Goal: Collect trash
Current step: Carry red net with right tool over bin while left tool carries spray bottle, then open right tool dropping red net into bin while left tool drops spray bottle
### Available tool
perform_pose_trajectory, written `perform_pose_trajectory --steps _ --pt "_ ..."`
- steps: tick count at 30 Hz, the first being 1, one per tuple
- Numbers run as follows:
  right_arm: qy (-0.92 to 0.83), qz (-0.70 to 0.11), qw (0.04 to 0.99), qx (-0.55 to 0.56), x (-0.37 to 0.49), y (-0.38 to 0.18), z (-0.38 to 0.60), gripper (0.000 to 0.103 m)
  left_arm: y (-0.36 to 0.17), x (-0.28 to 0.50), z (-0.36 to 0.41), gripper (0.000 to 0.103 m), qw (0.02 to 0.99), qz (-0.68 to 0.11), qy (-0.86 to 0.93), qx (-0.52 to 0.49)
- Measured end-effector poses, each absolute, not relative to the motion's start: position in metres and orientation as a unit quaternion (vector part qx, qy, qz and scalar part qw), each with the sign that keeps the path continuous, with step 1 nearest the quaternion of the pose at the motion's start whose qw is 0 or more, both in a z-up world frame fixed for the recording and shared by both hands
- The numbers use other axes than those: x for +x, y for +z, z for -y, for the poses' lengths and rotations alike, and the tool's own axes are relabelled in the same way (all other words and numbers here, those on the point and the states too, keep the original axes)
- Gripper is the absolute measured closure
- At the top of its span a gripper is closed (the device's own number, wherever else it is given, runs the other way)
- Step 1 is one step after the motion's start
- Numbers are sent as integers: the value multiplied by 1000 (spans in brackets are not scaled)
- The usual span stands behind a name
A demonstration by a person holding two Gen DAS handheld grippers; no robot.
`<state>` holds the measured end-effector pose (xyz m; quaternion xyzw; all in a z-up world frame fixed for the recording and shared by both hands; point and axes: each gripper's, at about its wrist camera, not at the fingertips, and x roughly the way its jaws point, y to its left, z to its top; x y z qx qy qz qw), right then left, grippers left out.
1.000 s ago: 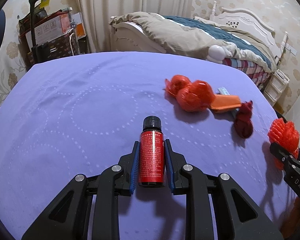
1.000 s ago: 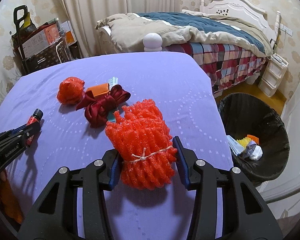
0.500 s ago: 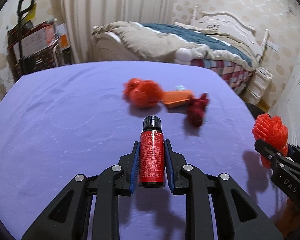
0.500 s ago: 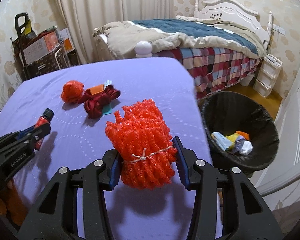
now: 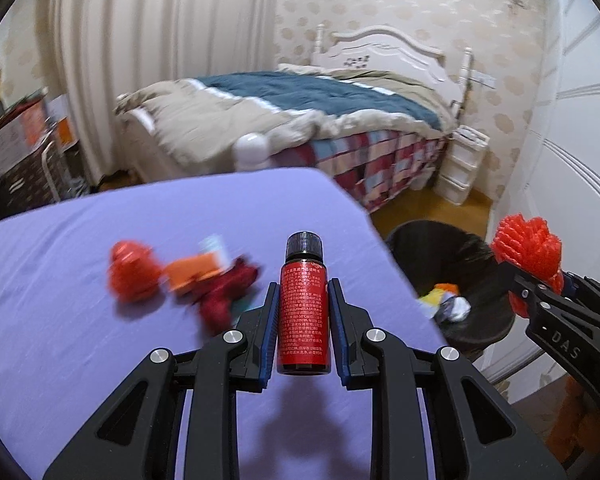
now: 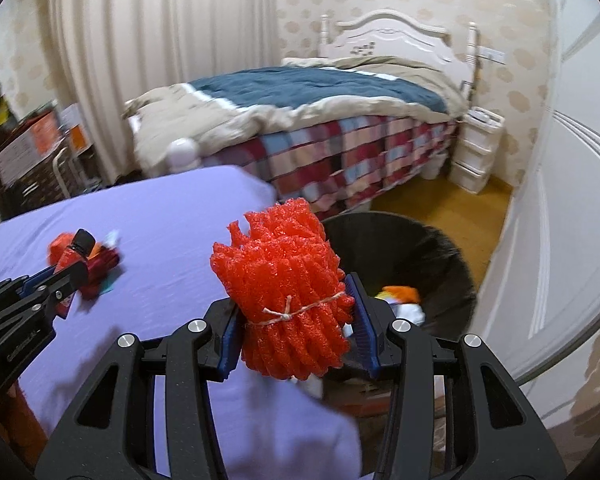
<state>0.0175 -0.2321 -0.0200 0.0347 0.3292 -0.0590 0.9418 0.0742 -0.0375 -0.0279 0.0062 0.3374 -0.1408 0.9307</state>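
Observation:
My left gripper (image 5: 303, 304) is shut on a small red bottle (image 5: 303, 320) with a black cap, held above the purple table (image 5: 80, 320). My right gripper (image 6: 292, 300) is shut on a bundle of red foam netting (image 6: 288, 288) tied with string, held over the table's right edge beside the black trash bin (image 6: 432, 252). The bin (image 5: 440, 252) holds some scraps. The right gripper with the netting (image 5: 528, 248) shows at the right of the left wrist view. The left gripper with the bottle (image 6: 74, 256) shows at the left of the right wrist view.
On the table lie a red net ball (image 5: 134, 272), an orange wrapper (image 5: 196, 272) and a dark red ribbon (image 5: 224, 296). A bed (image 5: 300, 120) stands behind the table, white drawers (image 5: 460, 164) by the wall, a white door (image 6: 560, 240) at the right.
Both grippers have swung right with their loads. The trash bin has come into the left wrist view and sits closer under the right gripper.

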Motion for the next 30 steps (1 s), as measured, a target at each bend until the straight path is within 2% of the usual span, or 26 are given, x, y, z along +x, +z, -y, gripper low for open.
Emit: perform_pose_trajectory --steps 15,30 --pt "-128 -327 935 52 58 -29 317 58 -30 129 153 78 920 -330 -206 53" --pt "-158 -348 921 75 84 -58 363 58 -48 157 213 78 909 -343 -220 91"
